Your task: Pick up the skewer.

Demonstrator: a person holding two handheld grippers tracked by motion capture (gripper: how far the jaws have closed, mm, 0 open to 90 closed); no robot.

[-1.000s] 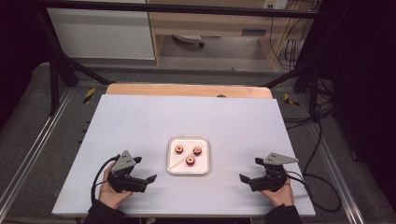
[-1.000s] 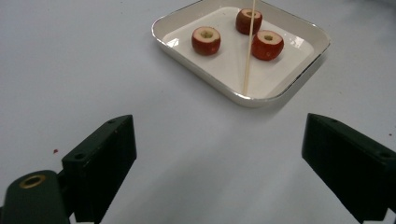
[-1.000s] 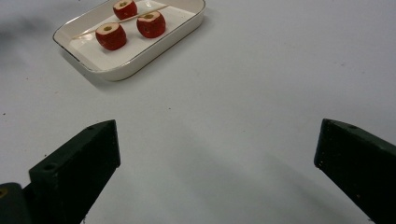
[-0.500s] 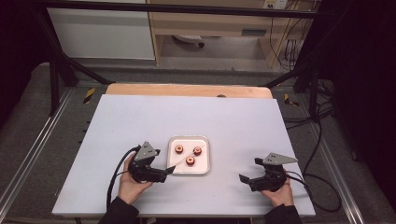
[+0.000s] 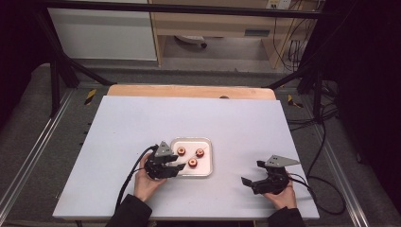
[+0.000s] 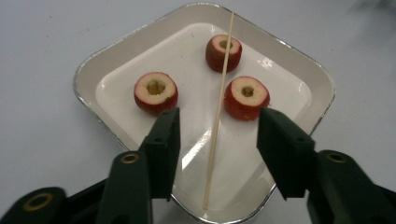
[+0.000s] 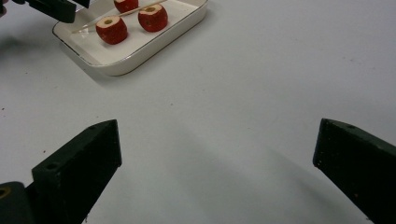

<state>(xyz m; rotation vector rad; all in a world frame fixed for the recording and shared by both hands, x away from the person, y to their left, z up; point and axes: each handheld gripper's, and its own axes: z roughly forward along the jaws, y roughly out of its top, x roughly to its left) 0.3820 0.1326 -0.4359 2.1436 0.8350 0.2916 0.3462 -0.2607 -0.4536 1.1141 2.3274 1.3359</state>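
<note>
1. Movement belongs to the left tool [image 5: 176, 166]: it is leaving the near-left worktop [image 5: 142, 123] it sat on a second ago and is now hovering over the tray [image 6: 88, 74].
2. Its jaws are standing well apart, gripping nothing, straddling the skewer [image 6: 217, 107] lying among three cored fruit pieces [image 6: 155, 92].
3. Picking up the skewer is probably beginning.
4. Right tool [image 5: 250, 182] is staying parked near the front edge, wide open and empty.

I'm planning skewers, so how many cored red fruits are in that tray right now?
3, all in the tray: one left of the skewer, just ahead of the left gripper; one right of it; one farthest back, under the skewer. None seems hidden.
</note>
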